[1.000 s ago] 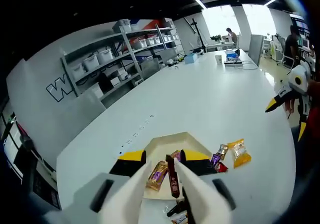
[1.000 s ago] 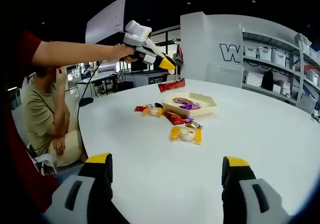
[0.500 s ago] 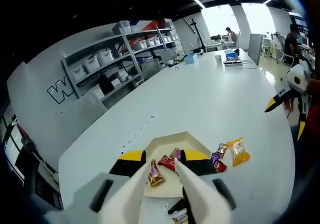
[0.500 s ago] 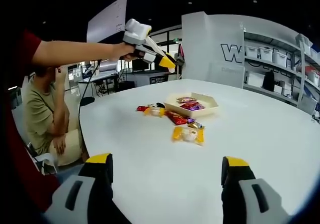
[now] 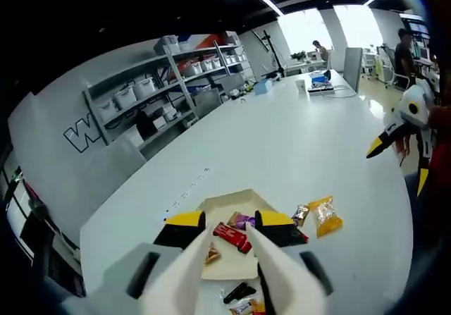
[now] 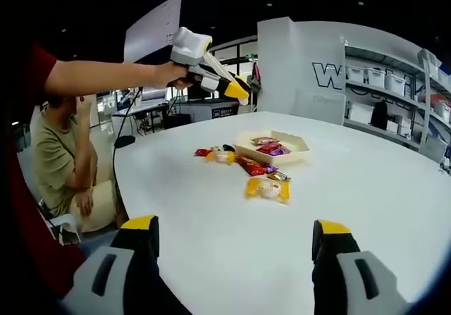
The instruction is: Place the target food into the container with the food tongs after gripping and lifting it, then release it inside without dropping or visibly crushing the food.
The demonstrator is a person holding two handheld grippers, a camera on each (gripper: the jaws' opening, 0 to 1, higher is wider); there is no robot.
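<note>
My left gripper (image 5: 231,220) hangs over a cream tray (image 5: 211,206), shut on white food tongs (image 5: 257,258); nothing is between the tongs' tips. A red bar (image 5: 232,236) lies in the tray beside a purple snack (image 5: 244,221) and a brown one (image 5: 211,256). From the right gripper view the tray (image 6: 296,146) sits mid-table, with the left gripper (image 6: 236,89) above its left side. My right gripper (image 6: 236,234) is open with nothing in it, well short of the food; it shows at the edge of the left gripper view (image 5: 399,164).
Loose wrapped snacks lie on the white table (image 6: 211,237) beside the tray: a yellow packet (image 6: 268,188), a red one (image 6: 251,165), a black one (image 5: 239,292). A person (image 6: 67,160) sits at the table's left edge. Shelves (image 5: 176,75) line the wall.
One second ago the tongs held the red bar upright above the tray; now the bar lies in the tray and the tongs hold nothing. The right gripper has stayed put.
</note>
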